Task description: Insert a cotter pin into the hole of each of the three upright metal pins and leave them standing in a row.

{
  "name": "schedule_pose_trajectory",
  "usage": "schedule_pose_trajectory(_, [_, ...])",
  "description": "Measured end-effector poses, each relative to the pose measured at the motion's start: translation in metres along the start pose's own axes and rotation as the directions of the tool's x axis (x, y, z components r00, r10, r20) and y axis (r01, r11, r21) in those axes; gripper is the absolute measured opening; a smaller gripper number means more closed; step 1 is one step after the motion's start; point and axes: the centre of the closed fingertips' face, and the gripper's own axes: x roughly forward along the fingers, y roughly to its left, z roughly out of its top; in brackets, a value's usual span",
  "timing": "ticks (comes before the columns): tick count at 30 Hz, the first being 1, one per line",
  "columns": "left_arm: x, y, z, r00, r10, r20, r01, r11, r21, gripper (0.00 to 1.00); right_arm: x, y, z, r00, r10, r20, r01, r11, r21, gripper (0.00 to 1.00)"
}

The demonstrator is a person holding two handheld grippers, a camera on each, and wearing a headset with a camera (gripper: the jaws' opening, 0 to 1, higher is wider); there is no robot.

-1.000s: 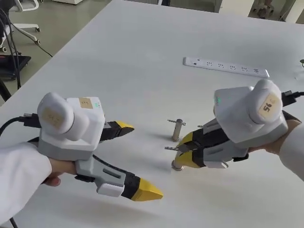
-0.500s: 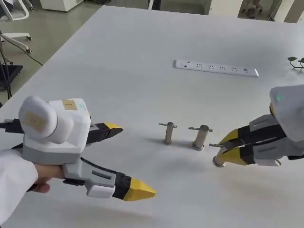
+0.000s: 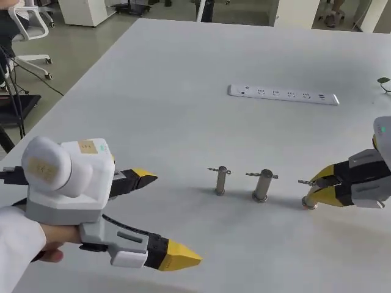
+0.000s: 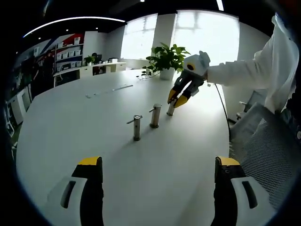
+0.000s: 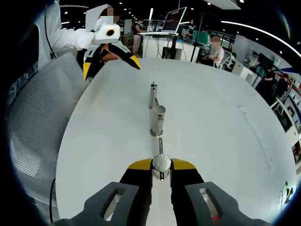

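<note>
- Fingers (image 3: 142,177) of the left gripper (image 3: 160,217) stand spread wide with nothing between them in the head view, low over the table (image 3: 183,91) and well apart from the work. The right gripper (image 3: 316,187) comes in from the right edge, pinching the third metal pin (image 3: 310,201), whose foot looks to rest on the table. A cotter pin (image 3: 303,182) pokes out of its top. The first metal pin (image 3: 220,181) and the middle metal pin (image 3: 263,185) stand upright beside it in a row, each with a wire through its head. A power strip (image 3: 283,94) lies farther back.
- Left gripper view: its own fingers are wide apart at the bottom, and all three pins stand ahead in a line, with the right gripper on the farthest. A plant (image 4: 164,57) sits beyond.
- Right gripper view: the yellow fingertips clamp the third metal pin from both sides just under its round top. The other two line up straight ahead.
- Handling, as I judge it: the pins are stiff, smooth steel, small and narrow at the foot, so they will tip at a nudge. Hold one on the shank below the cross hole, clear of the wire. The cotter pin is light and thin and would bend, so take it by its head and let go of everything gently.
</note>
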Motion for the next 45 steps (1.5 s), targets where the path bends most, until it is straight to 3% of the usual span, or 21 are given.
schedule_pose_trajectory(8, [-0.005,-0.001,-0.007,0.9997,0.012,-0.023,-0.013,1.000,-0.008,0.99,0.007,0.000,0.005,0.9994,0.033,0.015,-0.033,0.999,-0.010,0.08])
schedule_pose_trajectory(17, [-0.006,-0.001,-0.010,0.9994,0.020,-0.029,-0.020,1.000,-0.017,0.99,0.010,-0.003,0.008,0.9990,0.033,0.031,-0.033,0.999,-0.004,0.09])
schedule_pose_trajectory(19, [-0.006,-0.001,-0.011,0.9992,0.022,-0.033,-0.023,1.000,-0.021,0.99,0.009,-0.007,0.008,0.9994,0.011,0.032,-0.012,1.000,0.023,0.10])
schedule_pose_trajectory(21, [-0.005,-0.002,-0.008,0.9994,0.023,-0.027,-0.023,1.000,-0.017,0.99,0.007,-0.011,0.014,0.9978,-0.008,0.066,0.002,0.996,0.093,0.12])
schedule_pose_trajectory(24, [-0.006,-0.005,-0.004,0.9997,0.020,-0.017,-0.020,1.000,-0.013,0.99,-0.001,-0.021,0.029,0.9884,-0.074,0.133,0.058,0.991,0.120,0.27])
schedule_pose_trajectory(26, [-0.006,-0.006,-0.002,0.9998,0.018,-0.010,-0.018,1.000,-0.009,0.99,-0.009,-0.021,0.035,0.9840,-0.094,0.151,0.075,0.990,0.123,0.32])
schedule_pose_trajectory(29, [-0.005,-0.009,0.001,0.9999,0.015,-0.004,-0.015,1.000,-0.001,0.99,-0.019,-0.013,0.043,0.9782,-0.110,0.176,0.089,0.988,0.125,0.34])
schedule_pose_trajectory(35, [-0.004,-0.015,0.010,0.9996,0.006,0.028,-0.005,1.000,-0.010,0.99,-0.035,0.009,0.054,0.9586,-0.160,0.236,0.118,0.976,0.182,0.51])
schedule_pose_trajectory(39, [-0.004,-0.019,0.016,0.9986,0.006,0.053,-0.005,1.000,-0.024,0.99,-0.043,0.020,0.057,0.9321,-0.229,0.280,0.143,0.944,0.296,0.53])
schedule_pose_trajectory(40, [-0.004,-0.020,0.018,0.9981,0.004,0.062,-0.003,1.000,-0.031,0.99,-0.044,0.025,0.058,0.9215,-0.247,0.299,0.139,0.930,0.341,0.56])
schedule_pose_trajectory(42, [-0.004,-0.022,0.023,0.9964,0.005,0.085,-0.001,0.999,-0.045,0.99,-0.047,0.031,0.056,0.9116,-0.275,0.305,0.152,0.916,0.372,0.61])
schedule_pose_trajectory(45, [-0.003,-0.026,0.025,0.9952,-0.009,0.097,0.015,0.998,-0.060,0.99,-0.047,0.046,0.047,0.9103,-0.291,0.294,0.149,0.893,0.424,0.69])
